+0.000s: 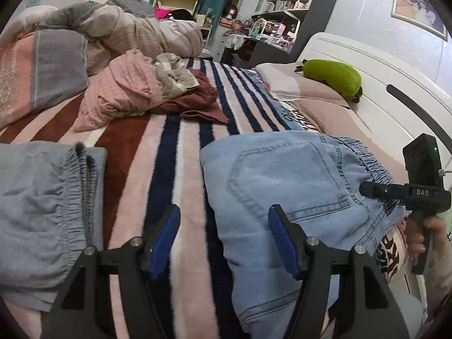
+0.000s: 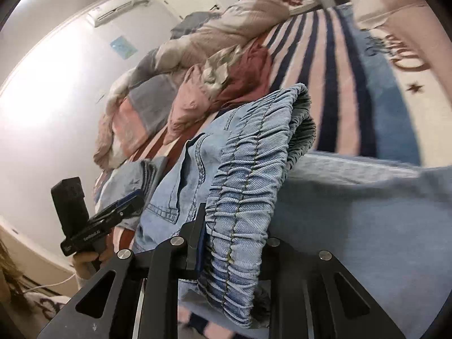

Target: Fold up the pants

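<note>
Light blue denim pants point(image 1: 288, 180) lie partly folded on the striped blanket, back pocket up, elastic waistband at the right. My left gripper point(image 1: 224, 243) is open just above the blanket, its right finger over the pants' left edge, holding nothing. My right gripper point(image 2: 230, 243) is shut on the pants' gathered waistband point(image 2: 248, 175) and lifts it off the bed. The right gripper also shows at the pants' waistband in the left wrist view point(image 1: 375, 190).
Folded grey pants point(image 1: 42, 206) lie at the left. A heap of pink, grey and maroon clothes point(image 1: 147, 90) sits further back. A quilt point(image 1: 127, 31), a pillow with a green plush point(image 1: 333, 77) and a white headboard point(image 1: 395, 84) border the bed.
</note>
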Tool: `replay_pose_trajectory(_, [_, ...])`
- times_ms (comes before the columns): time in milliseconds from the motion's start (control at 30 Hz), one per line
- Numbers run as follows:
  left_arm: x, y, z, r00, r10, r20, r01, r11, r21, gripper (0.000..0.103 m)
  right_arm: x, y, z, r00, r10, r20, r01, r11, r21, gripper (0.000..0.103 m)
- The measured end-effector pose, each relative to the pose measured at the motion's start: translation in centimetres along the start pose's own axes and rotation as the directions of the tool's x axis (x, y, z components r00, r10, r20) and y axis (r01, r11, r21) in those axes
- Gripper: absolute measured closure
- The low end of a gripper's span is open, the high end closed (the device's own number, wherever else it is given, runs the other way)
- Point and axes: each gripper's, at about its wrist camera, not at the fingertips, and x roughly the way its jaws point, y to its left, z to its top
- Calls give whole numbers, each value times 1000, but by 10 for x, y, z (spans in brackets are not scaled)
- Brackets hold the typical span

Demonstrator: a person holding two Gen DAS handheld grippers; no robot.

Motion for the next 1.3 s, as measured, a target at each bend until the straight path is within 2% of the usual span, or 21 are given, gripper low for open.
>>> replay_pose_trajectory(100, [5,-11,2,1000,-16,-3,16,1000,7,42,-4,-17,-9,995,-77,-66,80,996,41,84])
replay_pose_trajectory(200, [10,-22,3,999,-37,-11,37,999,12,42,13,-34,-29,988,-84,-131,97,991,97,83])
replay_pose_trajectory(400, [12,-41,6,1000,-23,-19,23,999,38,42,23,-38,-39,987,-129,-93,134,990,42,74])
replay_pose_trajectory(500, [11,-48,6,999,-37,-16,37,999,38,42,12,-40,-41,985,-149,-85,152,988,29,58])
replay_pose_trajectory(633, [12,-54,8,999,-41,-17,42,998,42,42,-30,-42,-45,971,-238,23,238,971,1,42])
replay_pose_trajectory(733, [12,-64,12,1000,-28,-12,29,998,50,42,-67,-51,-53,957,-268,113,264,963,54,35])
replay_pose_trajectory(800, [12,-73,14,1000,1,-5,0,998,68,38,-88,-58,-60,944,-288,159,275,956,101,35])
replay_pose_trajectory(867, [14,-82,16,1000,13,-7,-12,996,85,38,-112,-70,-74,922,-323,212,292,942,163,34])
replay_pose_trajectory(933, [16,-91,17,1000,14,-14,-13,996,90,33,-133,-83,-91,900,-353,256,299,927,227,34])
replay_pose_trajectory(1000, [21,-100,17,999,26,-19,-24,995,101,30,-146,-95,-105,887,-373,274,299,914,274,34])
replay_pose_trajectory(1167, [30,-116,16,999,26,-42,-21,993,117,30,-155,-129,-133,878,-392,275,273,882,384,34])
replay_pose_trajectory(1300, [32,-130,17,999,27,-43,-21,990,139,30,-156,-141,-141,882,-351,313,213,891,400,34])
